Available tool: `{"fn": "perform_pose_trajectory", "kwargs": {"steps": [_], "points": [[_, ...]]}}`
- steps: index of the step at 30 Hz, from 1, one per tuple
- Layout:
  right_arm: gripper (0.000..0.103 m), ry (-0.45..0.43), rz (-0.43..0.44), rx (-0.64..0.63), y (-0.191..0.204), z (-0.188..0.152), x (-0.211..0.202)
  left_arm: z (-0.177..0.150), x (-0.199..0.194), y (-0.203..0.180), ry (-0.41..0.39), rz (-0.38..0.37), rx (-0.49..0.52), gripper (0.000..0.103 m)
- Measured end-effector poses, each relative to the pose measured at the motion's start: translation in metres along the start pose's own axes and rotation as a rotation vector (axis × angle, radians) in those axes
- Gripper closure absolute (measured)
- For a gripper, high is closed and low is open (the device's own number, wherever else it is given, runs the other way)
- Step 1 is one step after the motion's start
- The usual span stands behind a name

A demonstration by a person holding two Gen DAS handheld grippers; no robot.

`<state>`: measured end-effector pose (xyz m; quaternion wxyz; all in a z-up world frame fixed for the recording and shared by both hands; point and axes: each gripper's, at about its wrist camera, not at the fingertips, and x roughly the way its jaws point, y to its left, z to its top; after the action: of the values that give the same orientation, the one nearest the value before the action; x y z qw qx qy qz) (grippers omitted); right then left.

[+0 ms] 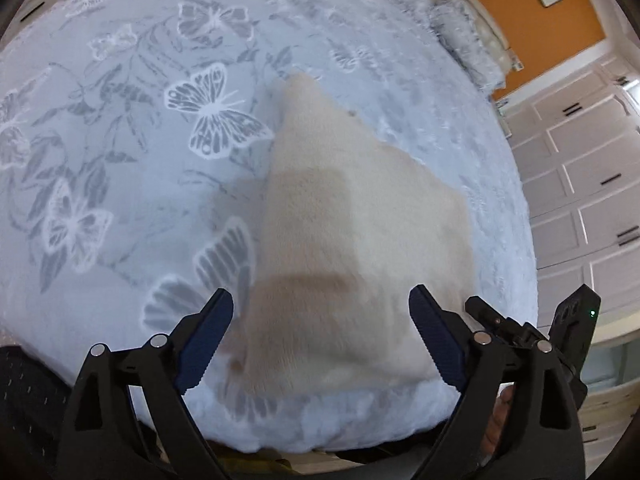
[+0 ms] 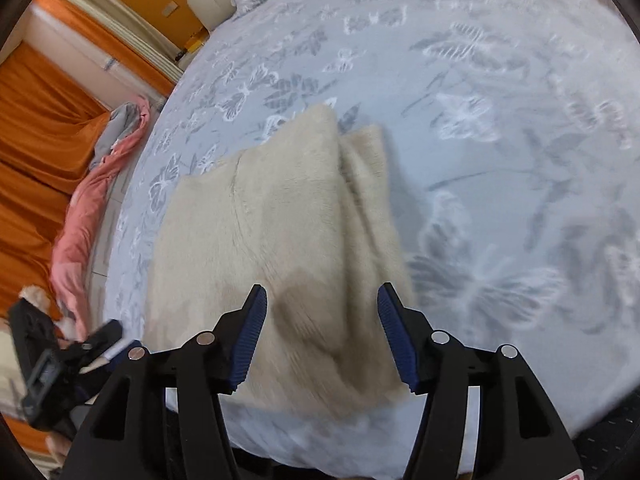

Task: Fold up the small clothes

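A cream fleece garment (image 1: 352, 208) lies partly folded on the bed, near its front edge. In the right wrist view the same garment (image 2: 272, 216) shows a doubled strip along its right side. My left gripper (image 1: 320, 292) hangs open just above the garment's near part, with nothing between its blue pads. My right gripper (image 2: 323, 289) is also open over the near part, its pads clear of the cloth. The right gripper (image 1: 520, 328) shows at the left view's right edge, and the left gripper (image 2: 52, 372) at the right view's left edge.
The bed (image 2: 500, 180) has a pale blue cover with butterfly patterns. Pink and grey clothes (image 2: 92, 208) lie in a heap on the floor beside it. Orange curtains (image 2: 32, 128) hang on that side. White wardrobe doors (image 1: 580, 184) stand on the other.
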<state>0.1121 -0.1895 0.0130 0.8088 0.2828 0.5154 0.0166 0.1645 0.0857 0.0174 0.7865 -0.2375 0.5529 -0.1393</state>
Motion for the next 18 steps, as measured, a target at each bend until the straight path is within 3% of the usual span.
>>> {"fn": "perform_pose_trajectory", "kwargs": {"steps": [2,3,4,6,8,10,11,13,14,15,17,18], "points": [[0.049,0.030,0.011,-0.012,0.006,0.004,0.015,0.006,0.015,0.005,0.028,-0.023,-0.030,0.019],[0.072,0.043,0.008,-0.041,0.012,0.007,0.020,0.010,0.024,0.007,0.051,-0.053,-0.044,0.038],[0.086,0.048,0.002,-0.072,0.018,0.009,0.020,0.012,0.030,0.006,0.073,-0.060,-0.044,0.044],[0.086,-0.032,0.033,-0.150,0.038,0.014,-0.007,0.015,0.021,-0.002,0.047,-0.056,-0.010,0.054],[0.087,-0.124,0.054,-0.218,0.054,0.015,-0.043,0.016,0.001,-0.014,-0.003,-0.097,0.053,0.055],[0.087,-0.181,0.061,-0.225,0.050,0.013,-0.065,0.012,-0.008,-0.018,-0.026,-0.089,0.086,0.054],[0.086,-0.173,0.054,-0.205,0.042,0.012,-0.062,0.010,-0.006,-0.018,-0.025,-0.065,0.094,0.054],[0.082,-0.051,-0.014,-0.151,0.015,0.011,-0.025,0.006,0.013,-0.010,0.019,-0.016,0.083,0.051],[0.082,0.055,-0.090,-0.119,-0.003,0.006,0.003,0.003,0.025,-0.002,0.055,-0.020,0.042,0.048],[0.082,0.085,-0.099,-0.099,-0.012,0.002,0.011,0.001,0.028,0.003,0.062,-0.032,0.011,0.042],[0.076,-0.011,-0.045,-0.064,-0.014,-0.004,-0.008,-0.001,0.023,0.004,0.038,-0.034,-0.007,0.036],[0.061,-0.042,-0.061,-0.066,-0.013,-0.004,-0.015,0.000,0.020,0.004,0.020,-0.028,-0.004,0.027]]}}
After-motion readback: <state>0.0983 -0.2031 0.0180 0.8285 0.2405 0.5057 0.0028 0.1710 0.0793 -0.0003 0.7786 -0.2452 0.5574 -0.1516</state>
